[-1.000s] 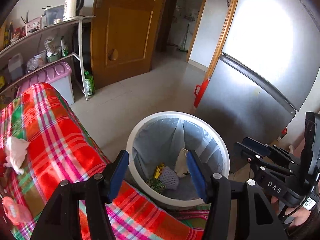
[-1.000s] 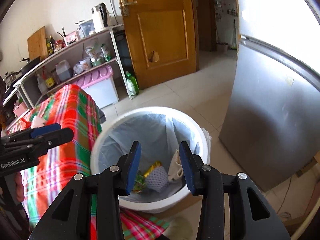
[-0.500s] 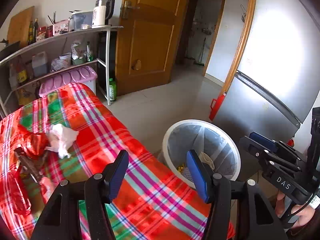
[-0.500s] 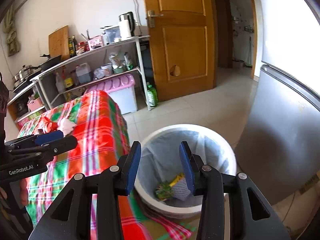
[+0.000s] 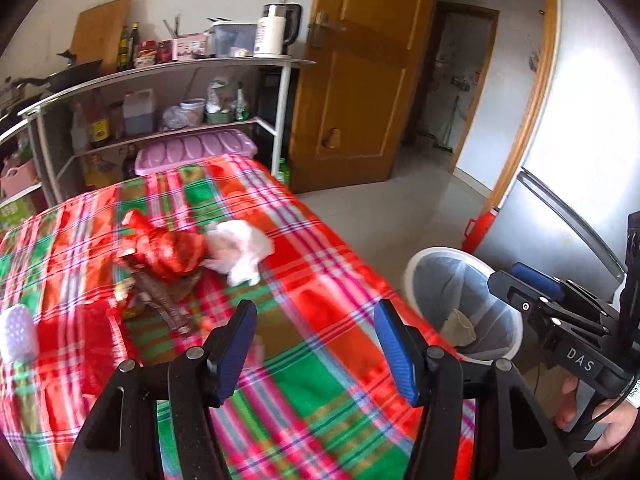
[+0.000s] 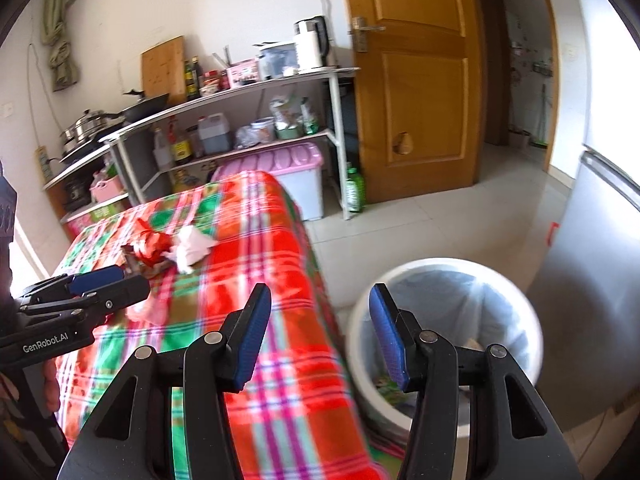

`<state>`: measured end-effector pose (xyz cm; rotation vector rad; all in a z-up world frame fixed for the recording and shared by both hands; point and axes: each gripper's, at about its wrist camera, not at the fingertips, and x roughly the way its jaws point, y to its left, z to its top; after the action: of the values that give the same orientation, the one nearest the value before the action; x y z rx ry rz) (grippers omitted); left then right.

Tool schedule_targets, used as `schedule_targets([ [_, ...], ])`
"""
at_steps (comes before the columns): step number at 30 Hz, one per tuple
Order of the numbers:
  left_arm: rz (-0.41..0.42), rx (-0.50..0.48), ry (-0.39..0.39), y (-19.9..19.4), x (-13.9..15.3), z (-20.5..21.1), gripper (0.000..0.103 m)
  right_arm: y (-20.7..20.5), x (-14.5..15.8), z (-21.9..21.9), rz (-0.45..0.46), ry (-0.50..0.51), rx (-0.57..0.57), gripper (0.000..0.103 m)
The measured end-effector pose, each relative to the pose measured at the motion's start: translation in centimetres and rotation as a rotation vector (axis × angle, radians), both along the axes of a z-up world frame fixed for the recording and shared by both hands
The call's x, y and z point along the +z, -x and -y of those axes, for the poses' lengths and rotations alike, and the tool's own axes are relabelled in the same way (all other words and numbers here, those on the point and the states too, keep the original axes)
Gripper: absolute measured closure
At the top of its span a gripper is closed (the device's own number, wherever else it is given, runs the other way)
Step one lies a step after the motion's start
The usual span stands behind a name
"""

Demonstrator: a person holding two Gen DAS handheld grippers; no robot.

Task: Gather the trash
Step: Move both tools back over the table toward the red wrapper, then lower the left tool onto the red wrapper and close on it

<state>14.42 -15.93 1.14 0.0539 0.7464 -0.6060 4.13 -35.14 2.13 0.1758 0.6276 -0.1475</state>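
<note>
Left gripper (image 5: 316, 340) hangs over the near part of the plaid-covered table (image 5: 320, 392), jaws spread wide, nothing between the blue pads. Right gripper (image 6: 318, 336) sits above the table's edge beside the white bin (image 6: 516, 292), jaws likewise parted and empty; in the left wrist view it shows at far right (image 5: 532, 280), held over the bin. Trash lies in a loose cluster toward the far side of the cloth: a crumpled white tissue (image 5: 240, 250) touching a red crinkled wrapper (image 5: 170, 252), with a dark brown wrapper strip (image 5: 160, 300) running out from under the red one toward the near side. A pale dotted foam sleeve (image 5: 18, 332) rests apart at the left edge of the cloth. The bin stands on the floor just beside the table, lined with a grey bag (image 5: 448, 280); a beige scrap (image 5: 460, 326) lies inside, and something green shows at the bottom in the right wrist view (image 6: 390, 388), too blurred to identify. Behind the table: metal shelving (image 6: 256, 92) with bottles and a kettle (image 6: 312, 44), a pink-lidded storage box (image 6: 276, 160), a wooden door (image 6: 416, 80). A grey refrigerator (image 5: 580, 160) stands behind the bin.
</note>
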Motion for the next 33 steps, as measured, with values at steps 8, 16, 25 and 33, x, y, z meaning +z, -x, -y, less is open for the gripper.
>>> schedule_targets([
  [8, -0.027, 0.145, -0.014, -2.3, -1.0, -7.1, 0.037, -3.9, -1.7, -5.1, -0.049, -0.026, 0.14, 0.051],
  [16, -0.063, 0.24, -0.007, -3.9, -2.5, -12.5, 0.035, -7.3, -3.1, -9.1, -0.095, -0.03, 0.247, 0.051],
  [25, -0.131, 0.271, 0.001, -5.1, -4.4, -15.5, 0.032, -9.9, -4.6, -12.8, -0.149, -0.064, 0.463, 0.051],
  [33, -0.178, 0.28, -0.014, -6.9, -5.8, -15.3, 0.031, -11.4, -5.8, -14.6, -0.194, 0.017, 0.536, 0.05],
])
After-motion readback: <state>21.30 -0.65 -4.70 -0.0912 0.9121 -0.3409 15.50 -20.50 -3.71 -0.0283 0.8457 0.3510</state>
